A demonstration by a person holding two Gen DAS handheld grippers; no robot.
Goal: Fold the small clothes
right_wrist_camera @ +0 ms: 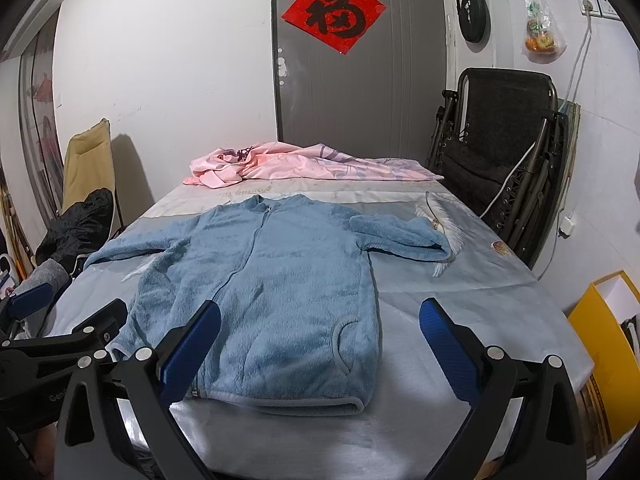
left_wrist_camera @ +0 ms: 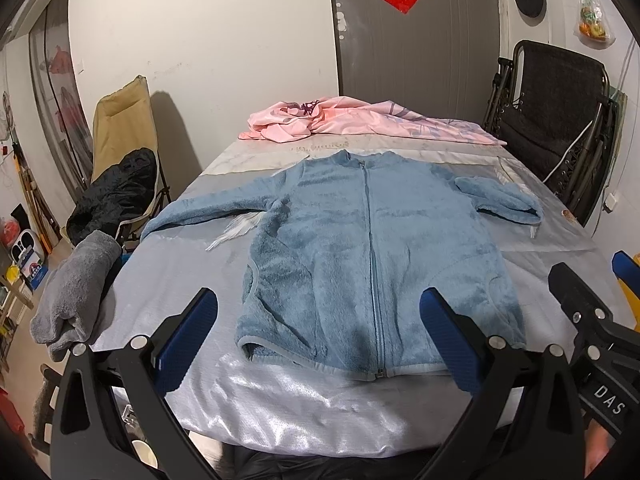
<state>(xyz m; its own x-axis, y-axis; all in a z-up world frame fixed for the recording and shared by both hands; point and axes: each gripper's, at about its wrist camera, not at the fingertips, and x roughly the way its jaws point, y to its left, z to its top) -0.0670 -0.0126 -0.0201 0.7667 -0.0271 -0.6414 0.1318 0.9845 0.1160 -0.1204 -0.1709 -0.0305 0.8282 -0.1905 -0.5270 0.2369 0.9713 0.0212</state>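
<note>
1. The worktop [left_wrist_camera: 168, 304], a long table under a shiny pale grey-blue cloth, fills the middle of both views and runs away toward a grey door at its far end.
2. A fluffy light-blue fleece jacket with a full-length front zip [left_wrist_camera: 360, 248] lies flat, front up and zipped, on the near half of the worktop, with its hem toward the near edge and its collar pointing to the far edge. One sleeve stretches out toward the left edge; the other is folded back on itself near the right edge.
3. A crumpled pink printed sheet [left_wrist_camera: 344, 120] lies along the far edge, apart from the jacket.
4. A folded grey fleece garment [left_wrist_camera: 76, 292] hangs over the near left corner.
5. The left gripper [left_wrist_camera: 318, 336] hovers above the jacket's hem, its blue-padded fingers wide apart and holding nothing.
6. The right gripper [right_wrist_camera: 320, 344] hovers near the hem's right corner, fingers likewise spread apart and empty.
</note>
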